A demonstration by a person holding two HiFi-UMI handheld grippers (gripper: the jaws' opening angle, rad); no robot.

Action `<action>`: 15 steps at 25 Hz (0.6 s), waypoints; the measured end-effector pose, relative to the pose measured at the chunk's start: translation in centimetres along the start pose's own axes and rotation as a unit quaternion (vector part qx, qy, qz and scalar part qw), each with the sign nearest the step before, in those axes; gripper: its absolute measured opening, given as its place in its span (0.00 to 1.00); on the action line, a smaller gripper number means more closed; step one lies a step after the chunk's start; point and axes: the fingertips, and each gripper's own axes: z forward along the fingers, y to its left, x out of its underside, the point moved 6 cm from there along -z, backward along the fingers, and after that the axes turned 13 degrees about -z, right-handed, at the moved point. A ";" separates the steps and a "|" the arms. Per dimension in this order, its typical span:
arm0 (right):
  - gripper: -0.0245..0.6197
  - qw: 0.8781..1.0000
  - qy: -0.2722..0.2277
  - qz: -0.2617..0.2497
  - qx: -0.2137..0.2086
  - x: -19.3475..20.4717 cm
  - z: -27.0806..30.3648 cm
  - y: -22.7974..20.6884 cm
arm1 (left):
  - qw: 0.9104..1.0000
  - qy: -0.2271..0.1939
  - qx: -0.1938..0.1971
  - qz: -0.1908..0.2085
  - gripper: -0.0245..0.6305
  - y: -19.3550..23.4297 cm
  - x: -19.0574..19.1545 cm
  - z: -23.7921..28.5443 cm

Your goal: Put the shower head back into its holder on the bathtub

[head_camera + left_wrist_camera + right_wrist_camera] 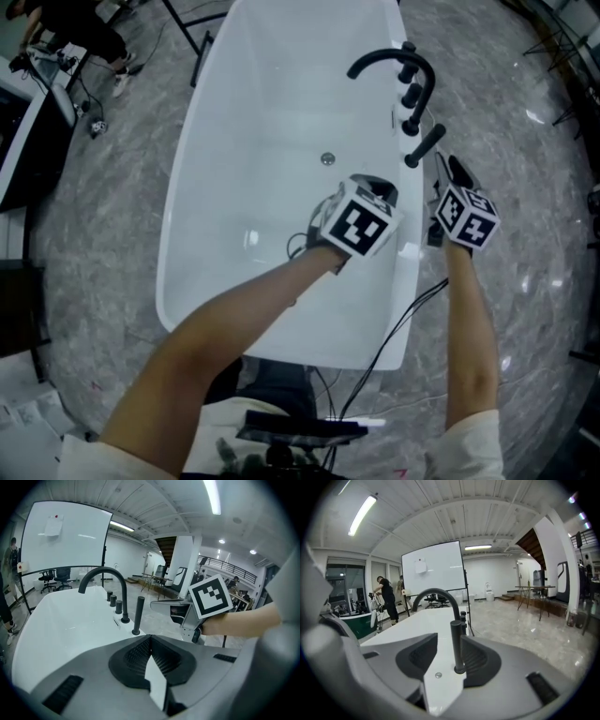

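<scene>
Here, the slim black cylindrical shower head (pixel 457 639) stands upright in its holder on the right rim of the white oval bathtub (pixel 234 169), near the black arched faucet (pixel 386 58). The right gripper (pixel 448 648) has its jaws wide apart around the shower head without gripping it. The left gripper (pixel 150 641) has its jaws together, empty, over the tub.

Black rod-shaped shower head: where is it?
The shower head stands on the white bathtub's right rim in the head view, beside the black knobs, between the right tool's open jaws.
</scene>
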 end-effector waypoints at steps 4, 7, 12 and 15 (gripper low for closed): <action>0.29 0.999 -0.014 0.028 -0.016 -0.9 -3.2 2.2 | 1.000 -0.003 0.001 0.007 0.06 -0.9 0.6 -2.2; 0.30 0.999 -0.017 0.021 -0.029 -1.5 -5.6 4.4 | 1.000 -0.001 0.004 0.008 0.06 -1.4 1.5 -4.2; 0.28 0.999 -0.020 0.033 -0.026 -1.6 -10.5 7.9 | 0.999 0.005 0.014 0.033 0.06 -2.5 3.5 -8.1; 0.15 0.998 -0.024 0.047 -0.026 -1.9 -13.1 10.5 | 0.999 0.006 0.023 0.040 0.06 -2.7 4.6 -10.4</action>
